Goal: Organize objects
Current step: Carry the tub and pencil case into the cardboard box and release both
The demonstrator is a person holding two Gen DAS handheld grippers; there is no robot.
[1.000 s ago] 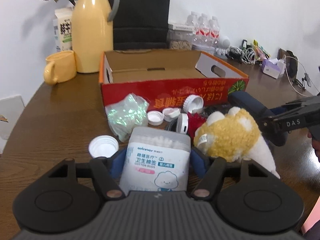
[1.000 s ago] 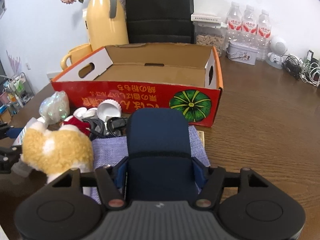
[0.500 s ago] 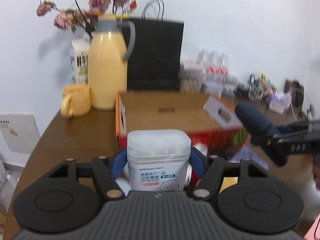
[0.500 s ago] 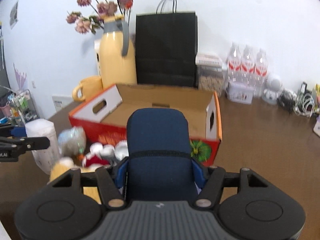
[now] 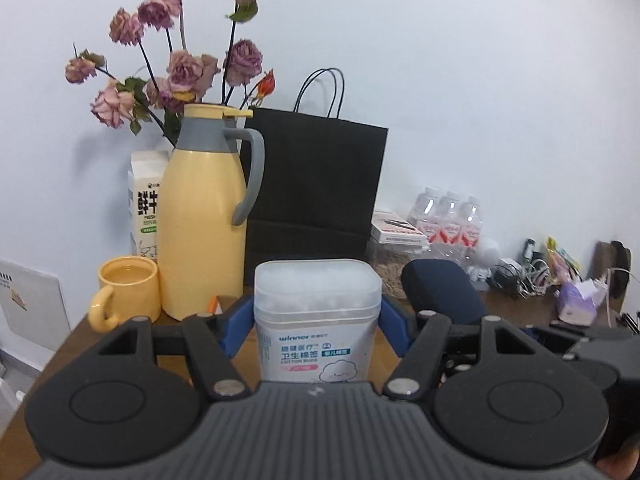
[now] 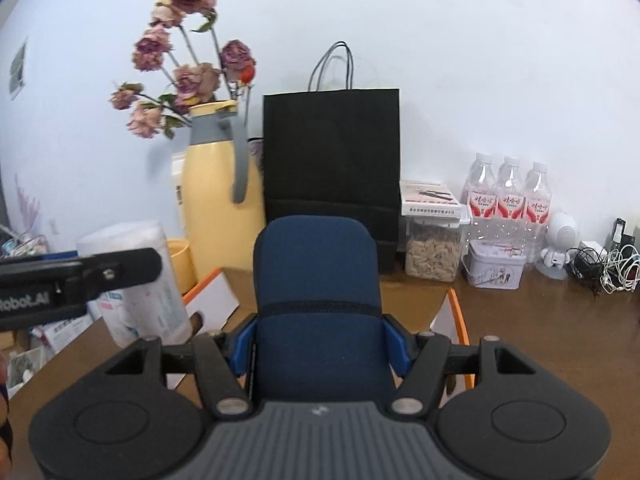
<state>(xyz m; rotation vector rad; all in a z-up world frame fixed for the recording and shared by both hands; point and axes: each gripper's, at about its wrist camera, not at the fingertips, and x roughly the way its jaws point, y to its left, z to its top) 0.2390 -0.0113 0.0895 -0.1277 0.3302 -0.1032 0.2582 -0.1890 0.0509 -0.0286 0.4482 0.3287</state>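
My left gripper (image 5: 316, 320) is shut on a clear box of cotton buds (image 5: 317, 316) with a white label, held upright and high above the table. It also shows in the right wrist view (image 6: 140, 280) at the left. My right gripper (image 6: 318, 340) is shut on a dark blue zipped case (image 6: 316, 304), which also shows in the left wrist view (image 5: 440, 292) to the right of the cotton buds. Only the upper edges of the red-and-orange cardboard box (image 6: 452, 316) show, below and ahead of both grippers.
Along the wall stand a yellow thermos jug (image 5: 204, 220) with dried roses, a yellow mug (image 5: 126, 292), a milk carton (image 5: 146, 208), a black paper bag (image 6: 332, 160), water bottles (image 6: 508, 196), a jar (image 6: 432, 256), a tin (image 6: 494, 268) and cables (image 6: 600, 264).
Both grippers have risen from table level with their loads and tilted up. The plush toy, bottle caps and purple cloth on the table have dropped out of view.
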